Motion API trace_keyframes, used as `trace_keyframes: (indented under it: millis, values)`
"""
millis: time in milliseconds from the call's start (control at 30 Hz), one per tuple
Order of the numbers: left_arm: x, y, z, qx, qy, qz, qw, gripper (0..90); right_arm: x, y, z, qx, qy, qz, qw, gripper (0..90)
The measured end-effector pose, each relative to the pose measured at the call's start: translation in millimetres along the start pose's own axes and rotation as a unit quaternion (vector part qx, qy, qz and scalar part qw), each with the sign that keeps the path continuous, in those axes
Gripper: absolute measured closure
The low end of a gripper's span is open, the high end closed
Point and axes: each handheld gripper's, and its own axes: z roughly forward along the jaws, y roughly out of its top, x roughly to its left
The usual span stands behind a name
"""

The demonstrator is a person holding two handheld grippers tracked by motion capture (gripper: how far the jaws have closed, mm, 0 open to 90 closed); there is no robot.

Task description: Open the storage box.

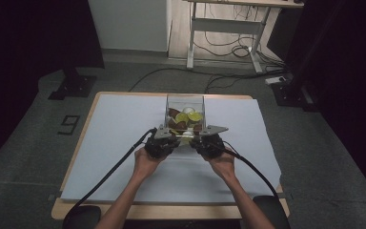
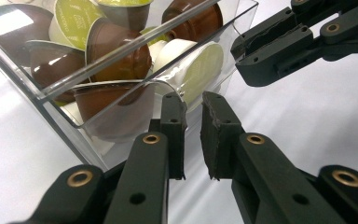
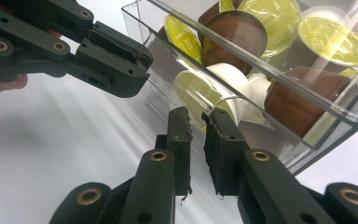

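Observation:
A clear plastic box (image 1: 185, 98) stands mid-table with several coffee capsules (image 1: 187, 117) inside, brown, lime-green and white. My left gripper (image 1: 171, 136) is at the left end of its near wall and my right gripper (image 1: 199, 138) at the right end. In the left gripper view the jaws (image 2: 193, 105) stand a thin slit apart, tips on the box (image 2: 14, 65) wall, below a white capsule (image 2: 198, 70). The right gripper (image 3: 199, 119) likewise pinches the box (image 3: 261, 65) rim under green-lidded capsules (image 3: 326, 37). Each view shows the other gripper (image 2: 242, 51) (image 3: 142, 56) closed on the box's edge.
The box rests on a white sheet (image 1: 124, 143) that covers the wooden table (image 1: 71, 210). Black cables (image 1: 109, 174) trail from both grippers toward the table's near edge. A desk frame (image 1: 224, 28) and floor cables lie beyond the far side.

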Motion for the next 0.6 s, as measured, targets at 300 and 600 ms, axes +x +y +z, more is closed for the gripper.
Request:
trace_keyframes:
  millis: [300, 600]
  values:
    - [-5.0, -4.1, -4.8, -0.001, -0.006, -0.002, 1.0000, 79.3, 5.0, -2.2, -3.3, 0.006, 0.009, 0.001, 0.9999, 78.5]
    - [-9.2, -6.9, -8.2, -0.002, -0.011, -0.007, 0.9999, 79.3, 8.5, -5.2, -5.9, 0.007, 0.017, 0.002, 0.9998, 78.3]
